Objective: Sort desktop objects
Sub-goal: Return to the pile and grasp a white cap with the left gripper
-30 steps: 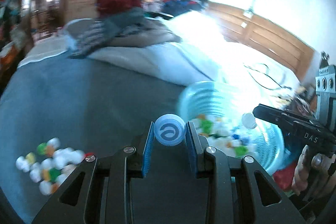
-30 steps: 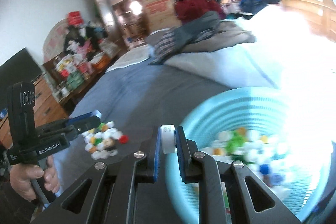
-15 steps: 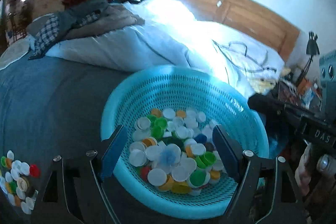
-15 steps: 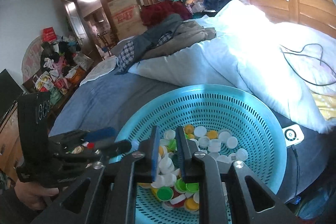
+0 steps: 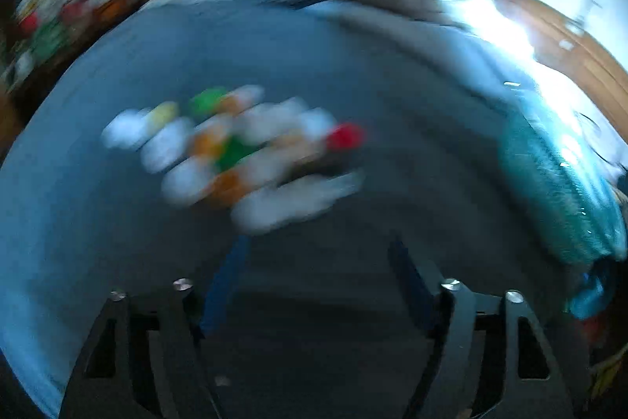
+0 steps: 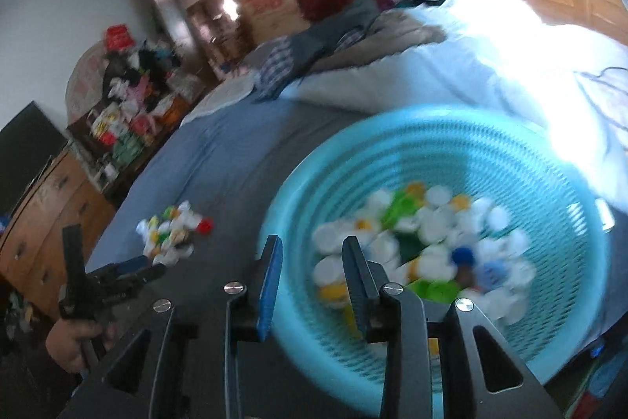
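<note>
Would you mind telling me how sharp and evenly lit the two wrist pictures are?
Left wrist view: heavy motion smear, the pile of bottle caps reduced to streaks. Right wrist view: steadier, though the basket is softened and window glare washes out the white bedding.

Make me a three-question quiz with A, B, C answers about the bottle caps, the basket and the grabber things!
1. Where does the loose pile of plastic bottle caps lie?
A. on the grey bedspread
B. on the wooden dresser
C. on the white pillow

2. What colour is the round perforated plastic basket?
A. red
B. turquoise
C. black

3. What is between the jaws of the right gripper?
A. a blue cap
B. a sock
C. nothing

Answers:
1 A, the caps sit on the grey bedspread left of the basket.
2 B, its wall is turquoise in the right wrist view.
3 C, the jaws stand apart, having just been opening, with only the basket behind them.
</note>
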`<move>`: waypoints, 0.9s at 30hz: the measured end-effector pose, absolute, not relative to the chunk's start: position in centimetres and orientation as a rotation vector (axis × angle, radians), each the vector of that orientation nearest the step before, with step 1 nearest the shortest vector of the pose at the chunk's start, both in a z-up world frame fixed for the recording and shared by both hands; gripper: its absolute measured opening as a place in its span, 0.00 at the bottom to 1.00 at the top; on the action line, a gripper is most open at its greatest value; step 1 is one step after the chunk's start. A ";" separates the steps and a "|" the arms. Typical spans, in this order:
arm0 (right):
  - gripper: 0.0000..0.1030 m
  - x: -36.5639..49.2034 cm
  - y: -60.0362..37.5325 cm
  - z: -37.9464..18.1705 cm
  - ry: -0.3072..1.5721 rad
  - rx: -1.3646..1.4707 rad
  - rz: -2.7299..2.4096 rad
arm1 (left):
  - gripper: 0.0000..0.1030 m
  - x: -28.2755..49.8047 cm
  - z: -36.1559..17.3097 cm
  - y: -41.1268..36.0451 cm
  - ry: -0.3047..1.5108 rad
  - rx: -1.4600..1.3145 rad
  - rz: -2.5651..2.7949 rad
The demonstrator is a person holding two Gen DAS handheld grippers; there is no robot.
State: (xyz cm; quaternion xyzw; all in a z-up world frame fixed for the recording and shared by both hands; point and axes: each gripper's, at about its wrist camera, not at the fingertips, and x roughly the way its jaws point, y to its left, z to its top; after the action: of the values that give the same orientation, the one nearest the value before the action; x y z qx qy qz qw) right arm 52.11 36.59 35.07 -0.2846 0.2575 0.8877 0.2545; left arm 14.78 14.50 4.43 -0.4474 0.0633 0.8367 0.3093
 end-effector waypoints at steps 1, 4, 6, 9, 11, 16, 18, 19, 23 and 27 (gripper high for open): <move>0.33 51.4 36.1 34.6 0.705 -0.791 2.421 | 0.49 14.1 3.6 13.5 0.158 -1.213 2.215; 0.33 49.3 34.8 33.4 0.703 -0.850 2.445 | 0.45 13.5 2.5 13.5 0.162 -1.225 2.198; 0.33 48.4 34.1 33.1 0.692 -0.877 2.454 | 0.47 13.1 2.4 14.1 0.159 -1.192 2.202; 0.33 47.4 33.4 33.0 0.675 -0.906 2.455 | 0.49 11.9 1.9 14.8 0.134 -1.175 2.201; 0.33 47.1 33.2 33.1 0.667 -0.918 2.451 | 0.47 11.0 1.9 15.6 0.154 -1.167 2.194; 0.33 44.9 31.7 32.7 0.645 -0.975 2.493 | 0.25 11.6 2.4 13.4 0.122 -1.146 2.209; 0.34 43.1 30.5 31.8 0.644 -1.019 2.525 | 0.25 12.0 2.6 12.4 0.104 -1.141 2.219; 0.33 42.2 29.9 31.2 0.645 -1.043 2.541 | 0.25 12.3 2.8 11.4 0.092 -1.138 2.227; 0.34 36.9 26.6 28.1 0.640 -1.164 2.642 | 0.25 12.9 3.4 8.3 0.062 -1.143 2.257; 0.33 30.4 23.7 24.6 0.591 -1.263 2.700 | 0.25 12.2 3.2 6.3 0.038 -1.171 2.277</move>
State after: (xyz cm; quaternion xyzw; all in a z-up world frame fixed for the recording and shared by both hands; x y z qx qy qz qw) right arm 30.43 23.66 24.60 -0.4151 0.1942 0.8873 0.0511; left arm 12.16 6.29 3.16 -0.4381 0.0143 0.8520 0.2863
